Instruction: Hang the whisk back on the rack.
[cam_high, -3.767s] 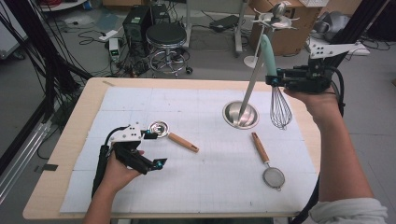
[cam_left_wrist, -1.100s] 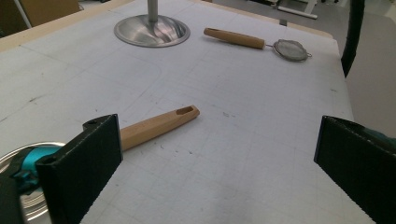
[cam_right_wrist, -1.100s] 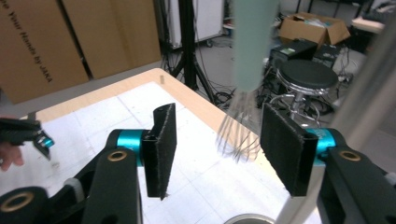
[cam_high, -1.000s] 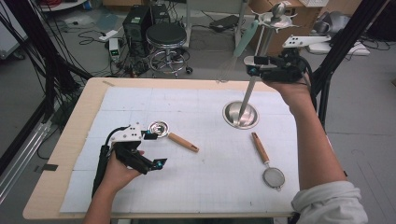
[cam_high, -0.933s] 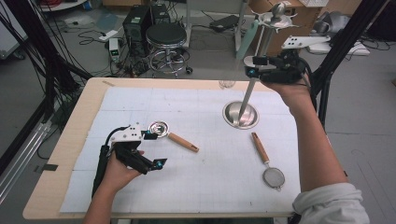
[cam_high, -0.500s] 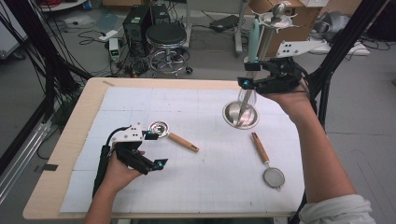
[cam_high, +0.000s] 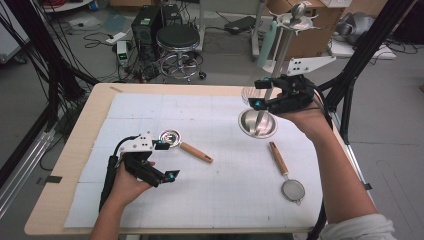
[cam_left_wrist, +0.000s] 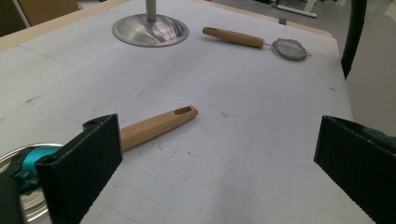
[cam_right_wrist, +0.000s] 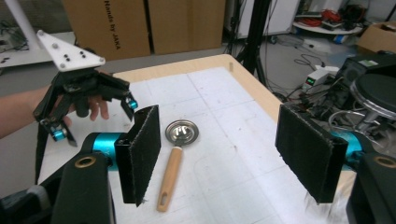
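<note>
While both tongs, left (cam_high: 159, 161) and right (cam_high: 260, 92), gape empty, the steel stand (cam_high: 257, 123) looks shiny, perhaps scuffed.

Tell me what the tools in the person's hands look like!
Each tool, left and right, is black with teal tips, two flat black pads and a black cable. A pale three-cornered plate tops each. A pale sleeve shows on the right arm.

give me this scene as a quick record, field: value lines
surface: table with white gridded mat
left gripper: open, low over the mat's near left
right gripper: open, raised by the stand's pole
stand: round metal base, far right of mat
scoop: wooden handle, metal bowl, lying left of centre
strainer: wooden handle, mesh end, lying near right
</note>
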